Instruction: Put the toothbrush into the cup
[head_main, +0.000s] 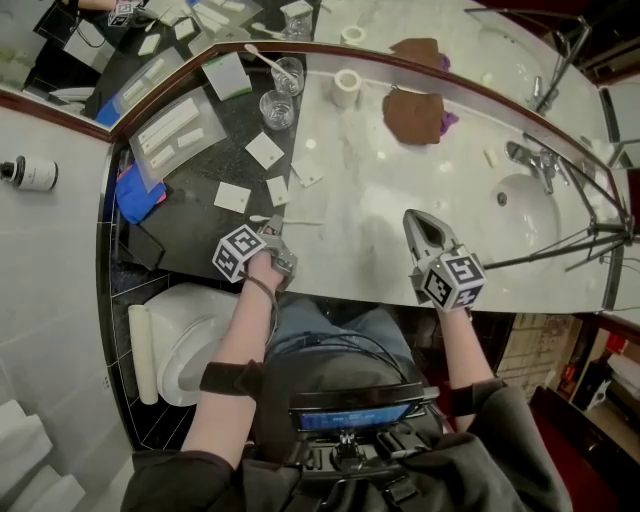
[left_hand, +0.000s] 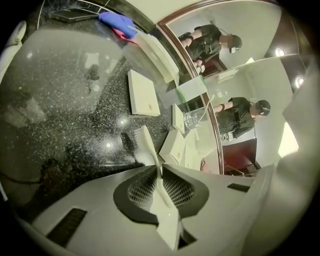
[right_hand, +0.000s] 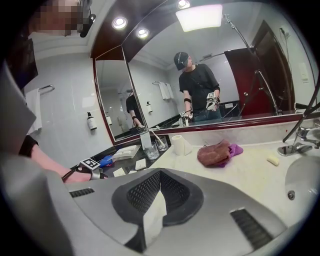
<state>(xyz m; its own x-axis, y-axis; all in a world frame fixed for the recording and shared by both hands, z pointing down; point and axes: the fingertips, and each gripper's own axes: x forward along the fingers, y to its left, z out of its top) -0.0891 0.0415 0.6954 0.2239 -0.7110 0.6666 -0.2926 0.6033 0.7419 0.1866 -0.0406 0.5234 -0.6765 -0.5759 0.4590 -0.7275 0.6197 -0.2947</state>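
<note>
Head view, seen steeply from above. The left gripper (head_main: 276, 228) is clamped on the toothbrush (head_main: 302, 221), which lies crosswise in its tips over the seam between the black and the pale stretch of the counter (head_main: 400, 180); the bristle end points to 9 o'clock and the handle to 3 o'clock. Whether the brush touches the surface cannot be told. The right gripper (head_main: 414, 218), at 3 o'clock of the left, has its jaws pressed together with nothing between them. Two glass cups stand at 12 o'clock of the left gripper: the nearer cup (head_main: 276, 108) appears empty, while the farther cup (head_main: 289, 73) holds a white stick (head_main: 262, 56) leaning toward 10 o'clock, too small to identify. A clear tray (head_main: 150, 165) toward 10 o'clock carries white packets (head_main: 168, 125). The sink (head_main: 512, 232) at 3 o'clock of the right gripper is crossed by dark rods (head_main: 560, 250), and its right rim is partly hidden. In the left gripper view the mid-handle is hidden between the pads.
</note>
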